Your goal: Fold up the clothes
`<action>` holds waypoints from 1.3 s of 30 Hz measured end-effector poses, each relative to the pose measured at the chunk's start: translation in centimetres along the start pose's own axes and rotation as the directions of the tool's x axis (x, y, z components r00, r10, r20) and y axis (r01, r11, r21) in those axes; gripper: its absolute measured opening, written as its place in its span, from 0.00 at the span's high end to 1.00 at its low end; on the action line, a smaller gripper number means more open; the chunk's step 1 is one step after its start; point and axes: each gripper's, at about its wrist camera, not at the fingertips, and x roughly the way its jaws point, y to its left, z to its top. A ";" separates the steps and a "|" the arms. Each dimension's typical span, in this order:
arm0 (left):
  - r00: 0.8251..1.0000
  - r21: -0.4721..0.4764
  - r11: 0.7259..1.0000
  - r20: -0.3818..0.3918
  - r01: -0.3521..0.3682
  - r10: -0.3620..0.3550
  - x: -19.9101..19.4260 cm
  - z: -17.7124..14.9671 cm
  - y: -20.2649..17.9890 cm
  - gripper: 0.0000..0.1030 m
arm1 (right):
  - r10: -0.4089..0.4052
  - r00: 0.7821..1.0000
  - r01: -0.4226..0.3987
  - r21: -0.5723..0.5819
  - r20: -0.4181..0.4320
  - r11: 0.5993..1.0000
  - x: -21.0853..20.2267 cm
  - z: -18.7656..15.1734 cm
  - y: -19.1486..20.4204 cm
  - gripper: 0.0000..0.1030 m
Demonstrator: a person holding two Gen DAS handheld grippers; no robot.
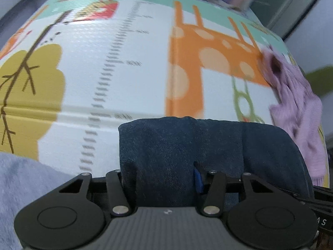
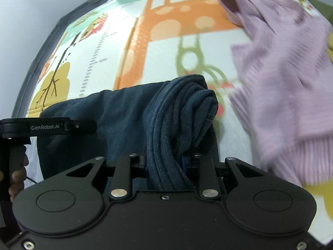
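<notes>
Now, denim jeans [image 2: 179,112] pinched, both tools

The light is bright and even, with soft shadows. The play mat [image 1: 135,66] looks round and bent at the edges. The purple sweater [image 2: 287,66] is smeared with blur. The dark jeans [image 2: 181,114] look sharp.

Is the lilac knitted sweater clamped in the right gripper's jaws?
No, the right gripper is closed on the bunched dark blue denim garment; the lilac knitted sweater lies apart on the mat.
</notes>
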 end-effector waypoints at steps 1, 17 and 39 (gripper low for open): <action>1.000 -0.018 1.000 0.008 -0.004 0.004 0.2 0.7 0.5 0.50 | -0.001 1.000 0.001 -0.015 0.005 1.000 0.6 0.9 0.4 0.76; 0.992 -0.153 0.983 0.053 -0.102 0.112 3.0 11.7 6.3 0.49 | 0.010 0.999 -0.002 -0.172 0.050 0.985 9.1 14.1 7.0 0.76; 0.952 -0.263 0.933 0.114 -0.247 0.284 3.1 20.0 20.5 0.47 | 0.116 0.989 -0.097 -0.190 0.091 0.977 19.5 21.7 21.4 0.75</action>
